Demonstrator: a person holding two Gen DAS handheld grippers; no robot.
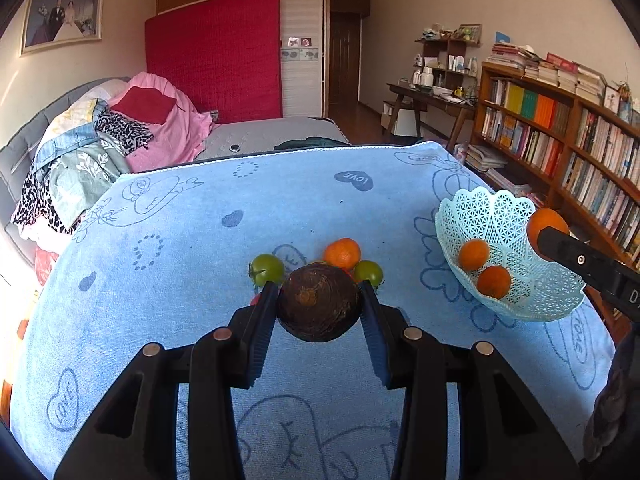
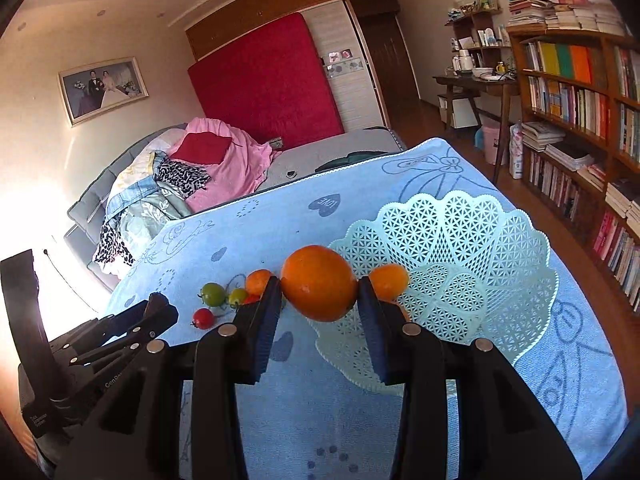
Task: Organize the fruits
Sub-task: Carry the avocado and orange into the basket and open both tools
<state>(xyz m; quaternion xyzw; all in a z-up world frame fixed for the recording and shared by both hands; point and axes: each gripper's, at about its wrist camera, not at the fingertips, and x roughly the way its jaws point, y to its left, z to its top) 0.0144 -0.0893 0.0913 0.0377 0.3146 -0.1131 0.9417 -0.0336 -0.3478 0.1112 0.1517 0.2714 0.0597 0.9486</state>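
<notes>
My left gripper (image 1: 319, 304) is shut on a dark brown round fruit (image 1: 319, 307), held above the blue towel. Behind it lie an orange (image 1: 342, 253) and two green tomatoes (image 1: 267, 269), (image 1: 368, 273). My right gripper (image 2: 318, 286) is shut on a large orange (image 2: 319, 282) above the near rim of the light-blue lattice basket (image 2: 460, 248). The basket (image 1: 520, 304) holds two small oranges (image 1: 473, 255), (image 1: 493, 282). The right wrist view also shows a red tomato (image 2: 203, 317), two green tomatoes (image 2: 212, 294), (image 2: 237, 297) and a small orange (image 2: 258, 281) on the towel.
The table is covered by a blue towel (image 1: 200, 240) with heart prints. A bed with piled clothes (image 1: 120, 136) lies behind on the left. A bookshelf (image 1: 560, 132) and a desk (image 1: 432, 96) stand on the right.
</notes>
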